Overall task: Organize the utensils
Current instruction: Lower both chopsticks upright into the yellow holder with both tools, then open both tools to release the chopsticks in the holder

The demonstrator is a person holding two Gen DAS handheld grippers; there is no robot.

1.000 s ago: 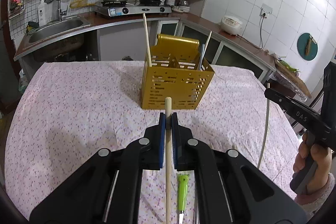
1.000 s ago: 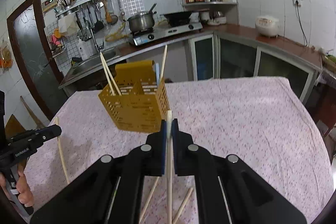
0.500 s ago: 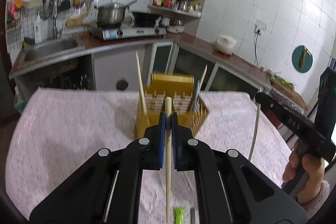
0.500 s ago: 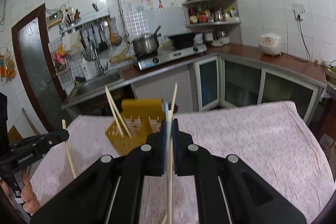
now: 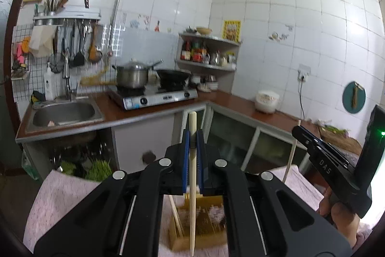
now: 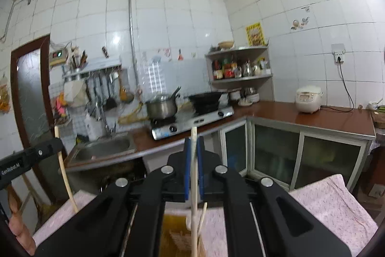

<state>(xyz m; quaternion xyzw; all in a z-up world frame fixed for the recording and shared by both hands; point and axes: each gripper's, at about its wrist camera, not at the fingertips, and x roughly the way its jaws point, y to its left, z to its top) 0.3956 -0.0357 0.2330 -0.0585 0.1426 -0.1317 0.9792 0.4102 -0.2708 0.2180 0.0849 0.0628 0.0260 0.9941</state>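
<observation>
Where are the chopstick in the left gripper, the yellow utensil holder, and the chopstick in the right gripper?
Left chopstick (image 5: 192, 127): left wrist view, upper shaft above the pads.
Yellow utensil holder (image 5: 209, 218): left wrist view, its slotted wall.
Right chopstick (image 6: 194, 136): right wrist view, upper shaft near the tip.

A table draped in a pink floral cloth (image 5: 60, 194) filled the lower frame of both wrist views. A yellow perforated utensil holder (image 5: 207, 220) stood on it at six o'clock, pale chopsticks (image 5: 176, 218) leaning inside. The cloth's far corner (image 6: 336, 184) showed at four o'clock in the right view.
</observation>
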